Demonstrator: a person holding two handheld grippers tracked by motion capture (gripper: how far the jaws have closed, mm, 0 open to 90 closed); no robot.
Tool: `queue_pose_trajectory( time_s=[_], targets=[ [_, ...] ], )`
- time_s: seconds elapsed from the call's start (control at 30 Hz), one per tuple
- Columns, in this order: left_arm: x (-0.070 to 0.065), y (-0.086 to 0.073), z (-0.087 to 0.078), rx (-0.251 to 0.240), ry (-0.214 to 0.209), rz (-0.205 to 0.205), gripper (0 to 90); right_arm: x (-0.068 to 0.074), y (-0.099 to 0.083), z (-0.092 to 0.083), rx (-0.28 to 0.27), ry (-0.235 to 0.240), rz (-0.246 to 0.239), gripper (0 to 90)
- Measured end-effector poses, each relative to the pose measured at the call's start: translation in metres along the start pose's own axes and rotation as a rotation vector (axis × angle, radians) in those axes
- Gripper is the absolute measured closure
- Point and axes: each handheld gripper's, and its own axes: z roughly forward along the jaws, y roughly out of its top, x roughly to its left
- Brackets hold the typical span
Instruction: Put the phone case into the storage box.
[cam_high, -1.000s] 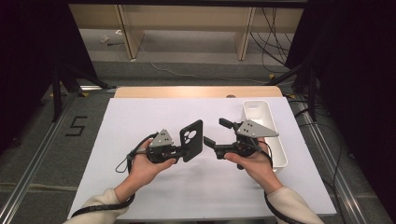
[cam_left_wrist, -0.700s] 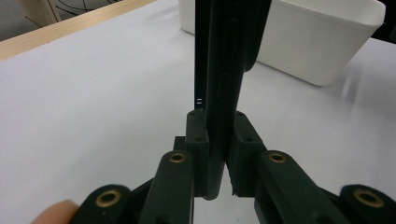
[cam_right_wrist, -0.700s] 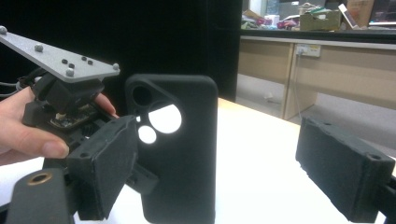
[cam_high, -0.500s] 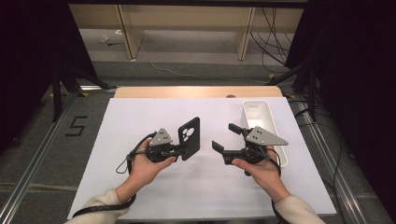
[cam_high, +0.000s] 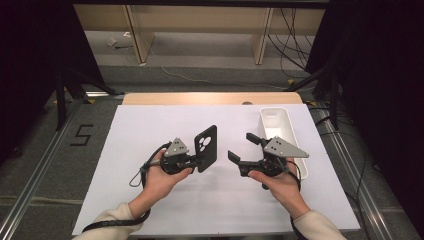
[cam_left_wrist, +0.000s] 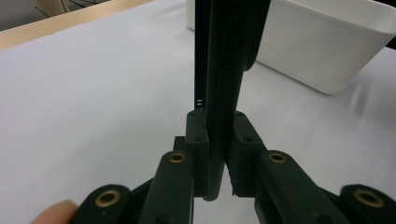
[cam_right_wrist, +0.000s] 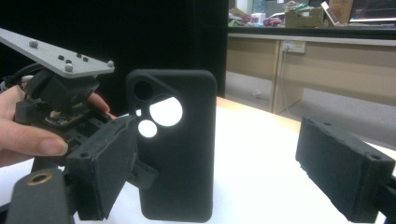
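Note:
A black phone case (cam_high: 206, 147) with round camera holes stands upright above the white table cover (cam_high: 150, 125). My left gripper (cam_high: 199, 160) is shut on its lower edge. In the left gripper view the case (cam_left_wrist: 224, 70) rises edge-on between the two pads (cam_left_wrist: 196, 135). My right gripper (cam_high: 243, 148) hovers a short way to the right of the case, pointing at it, open with nothing between its jaws. In the right gripper view the case (cam_right_wrist: 180, 163) stands beyond the wide-apart pads (cam_right_wrist: 105, 168), held by the hand with the left gripper's grey plate (cam_right_wrist: 56, 58).
A long white bin (cam_high: 277, 125) lies at the table's right side, just behind my right hand; its wall (cam_left_wrist: 322, 42) sits beyond the case. A wooden strip (cam_high: 210, 98) edges the far side, with dark floor and metal rails around the table.
My right gripper has drawn back a little to the right, away from the phone case, still open. The left gripper and the case have stayed put.

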Motion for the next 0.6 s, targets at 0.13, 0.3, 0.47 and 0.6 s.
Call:
queue_pose_trajectory(
  time_s=[0.13, 0.3, 0.47, 0.6],
  targets=[
    [0.0, 0.0007, 0.0008, 0.001, 0.001, -0.002, 80.0, 0.0009, 0.001, 0.0001, -0.004, -0.003, -0.003, 13.9],
    [-0.0038, 0.0019, 0.004, 0.003, -0.003, -0.003, 80.0, 0.003, 0.0015, 0.0018, -0.004, -0.003, -0.002, 12.6],
    [-0.0059, 0.003, 0.0056, 0.006, -0.006, -0.001, 80.0, 0.0063, 0.002, 0.005, -0.003, 0.002, 0.0, 12.2],
    [-0.0073, 0.0035, 0.0065, 0.009, -0.007, 0.001, 80.0, 0.0077, 0.0024, 0.0076, -0.003, 0.003, -0.004, 12.0]
  ],
)
